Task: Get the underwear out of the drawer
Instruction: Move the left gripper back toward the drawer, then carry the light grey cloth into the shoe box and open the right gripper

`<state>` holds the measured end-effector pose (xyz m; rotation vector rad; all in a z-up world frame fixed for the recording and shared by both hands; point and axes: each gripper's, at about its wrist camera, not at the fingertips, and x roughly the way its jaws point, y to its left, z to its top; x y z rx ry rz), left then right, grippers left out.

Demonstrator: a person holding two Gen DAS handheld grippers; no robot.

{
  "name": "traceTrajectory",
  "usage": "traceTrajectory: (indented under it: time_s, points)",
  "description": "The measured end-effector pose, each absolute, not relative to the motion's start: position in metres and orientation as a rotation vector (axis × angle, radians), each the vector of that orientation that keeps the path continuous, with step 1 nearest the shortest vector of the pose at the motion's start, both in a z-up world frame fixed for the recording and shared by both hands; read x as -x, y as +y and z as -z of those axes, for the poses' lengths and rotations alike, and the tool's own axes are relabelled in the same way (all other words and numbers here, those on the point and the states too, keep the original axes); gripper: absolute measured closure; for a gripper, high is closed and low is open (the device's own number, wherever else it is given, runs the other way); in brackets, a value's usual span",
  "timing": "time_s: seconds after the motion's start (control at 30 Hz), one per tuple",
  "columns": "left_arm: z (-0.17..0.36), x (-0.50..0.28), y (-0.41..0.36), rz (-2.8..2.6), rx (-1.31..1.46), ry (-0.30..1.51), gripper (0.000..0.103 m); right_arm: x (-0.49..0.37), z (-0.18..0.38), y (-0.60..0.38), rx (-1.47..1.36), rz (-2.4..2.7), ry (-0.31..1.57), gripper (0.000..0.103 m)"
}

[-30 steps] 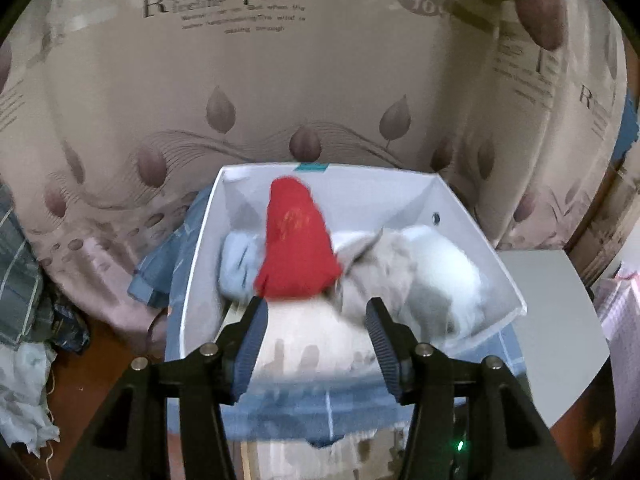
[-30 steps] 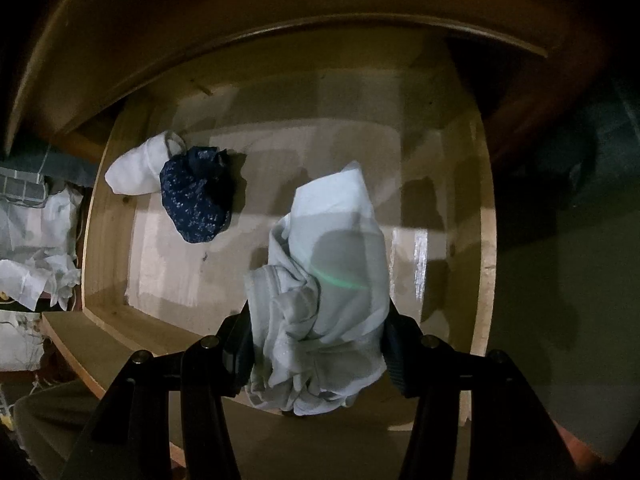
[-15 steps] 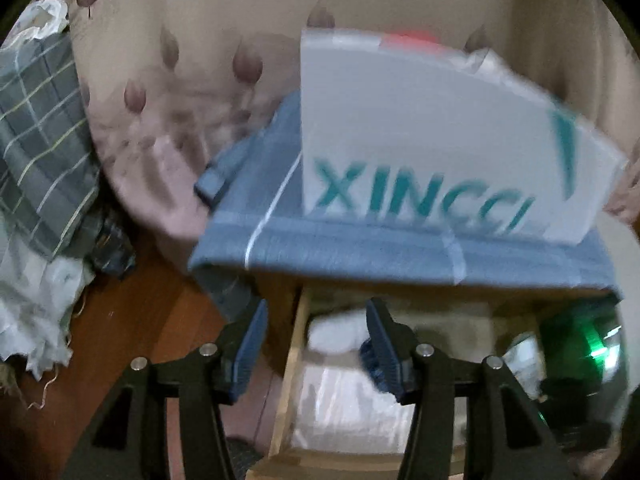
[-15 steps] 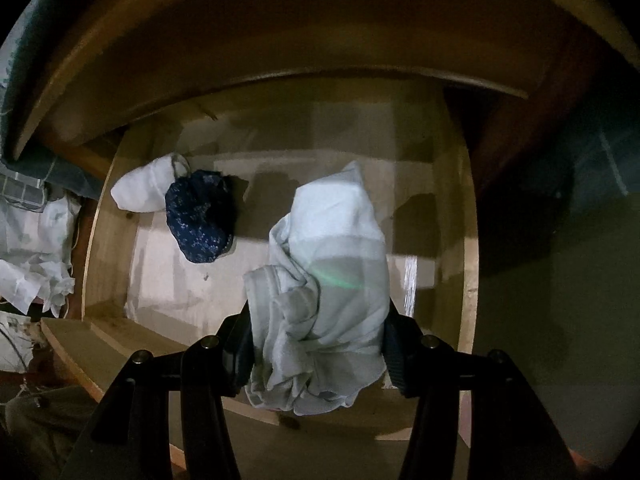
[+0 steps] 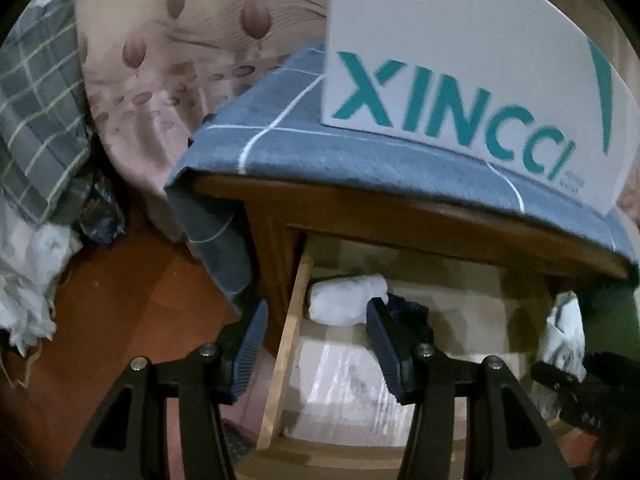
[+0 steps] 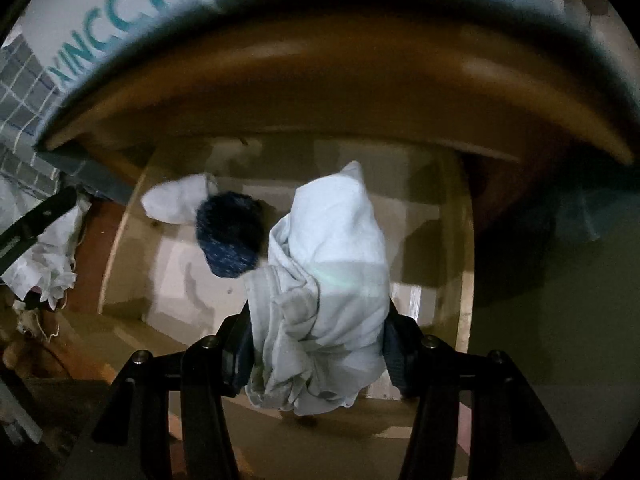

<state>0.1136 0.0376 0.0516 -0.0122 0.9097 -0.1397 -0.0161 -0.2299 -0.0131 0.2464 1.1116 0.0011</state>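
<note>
My right gripper is shut on a bundled pale grey piece of underwear, held above the open wooden drawer. A rolled white piece and a dark navy piece lie in the drawer's far left corner. In the left wrist view my left gripper is open and empty, straddling the drawer's left wall. The white roll sits just beyond its fingers, with the navy piece partly behind the right finger. The pale grey piece shows at the right.
A white box with teal lettering stands on a blue checked cloth covering the cabinet top over the drawer. A patterned curtain hangs behind it. Clothes are heaped on the brown floor at left.
My left gripper dropped from above the white box, where a red piece lay, down to the drawer's left front. My right gripper rose a little with the pale grey piece.
</note>
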Motion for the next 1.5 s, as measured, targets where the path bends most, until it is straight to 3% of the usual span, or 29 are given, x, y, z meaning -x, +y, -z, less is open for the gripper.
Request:
traceTrajectory:
  time_s: [0.2,0.57,0.97,1.17,1.5]
  points:
    - [-0.041,-0.125,0.051,0.119,0.098,1.006,0.050,0.032,-0.028,-0.232,-0.259,-0.008,1.113,0.052]
    - [-0.052,-0.126,0.067,0.040,0.114,0.978,0.050,0.059,-0.137,-0.220,-0.180,-0.055,0.964,0.052]
    - [-0.069,-0.123,0.095,-0.050,0.113,0.930,0.050,-0.023,-0.250,-0.254,-0.161,0.029,0.842,0.052]
    - [-0.067,-0.126,0.099,-0.080,0.073,0.934,0.050,-0.091,-0.249,-0.260,-0.072,0.109,0.887,0.051]
    - [-0.068,-0.127,0.103,-0.077,-0.046,0.905,0.050,-0.142,-0.196,-0.266,-0.104,0.192,0.993,0.048]
